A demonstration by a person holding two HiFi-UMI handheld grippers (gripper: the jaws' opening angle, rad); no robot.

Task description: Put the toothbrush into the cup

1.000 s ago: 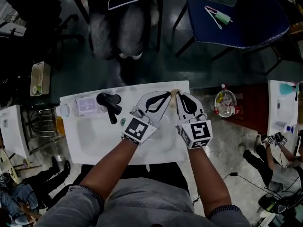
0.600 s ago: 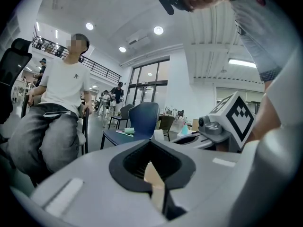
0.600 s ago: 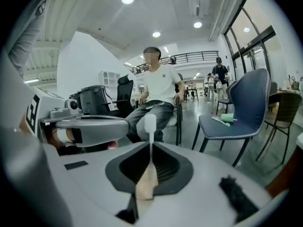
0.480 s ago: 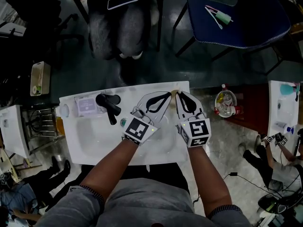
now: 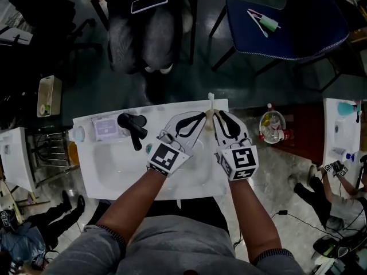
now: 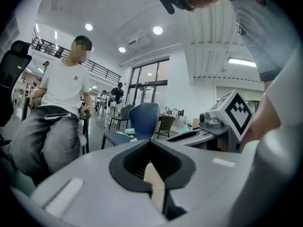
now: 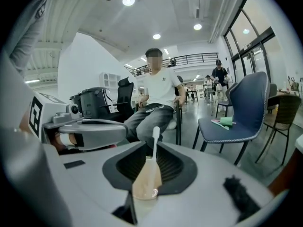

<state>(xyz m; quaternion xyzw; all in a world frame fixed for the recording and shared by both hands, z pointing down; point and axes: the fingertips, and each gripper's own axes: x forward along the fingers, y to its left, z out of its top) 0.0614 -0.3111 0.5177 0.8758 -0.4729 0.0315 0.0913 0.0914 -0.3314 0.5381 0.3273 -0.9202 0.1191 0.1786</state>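
Observation:
A tan cup stands at the back right of the white sink counter, between my two grippers. A white toothbrush stands upright in it, its top poking past the counter's back edge. My left gripper reaches in from the left, and its jaws look shut on the cup. My right gripper comes from the right, and its jaws are opening. In the right gripper view the cup sits in the gap of the right gripper, and the toothbrush rises free of the pads.
A black faucet and a pale lilac box sit at the counter's back left, with the sink basin in front of them. A seated person is just behind the counter. A blue chair stands at the back right.
The white toothbrush now shows standing above the cup, where before it was hidden by the right gripper. Both hands have stayed almost in place.

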